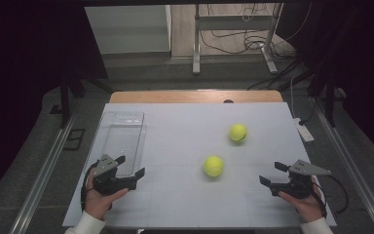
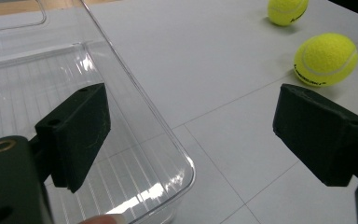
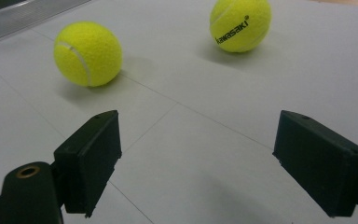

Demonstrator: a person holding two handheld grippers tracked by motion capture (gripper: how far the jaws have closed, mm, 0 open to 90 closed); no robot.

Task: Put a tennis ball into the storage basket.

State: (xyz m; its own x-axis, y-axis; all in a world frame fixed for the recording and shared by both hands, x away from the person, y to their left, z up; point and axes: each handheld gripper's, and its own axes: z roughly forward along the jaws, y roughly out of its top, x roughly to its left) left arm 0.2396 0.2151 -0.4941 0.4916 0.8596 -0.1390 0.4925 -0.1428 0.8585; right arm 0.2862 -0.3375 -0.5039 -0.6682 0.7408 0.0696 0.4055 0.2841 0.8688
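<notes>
The clear bin [image 1: 122, 139] lies empty; both tennis balls [image 1: 214, 166] rest outside, both grippers' fingers [image 2: 77, 135] spread wide.

The setting is a laboratory-style recording bay, not a home or shop. Dark curtains [image 1: 24, 73] close off the left and right of the frame, and metal floor rails [image 1: 46, 170] run along both lower sides. At top centre a metal stand [image 1: 233, 36] sits among loose cables [image 1: 233, 41], behind a white-covered table [image 1: 185, 204] marked with a faint grid.
</notes>
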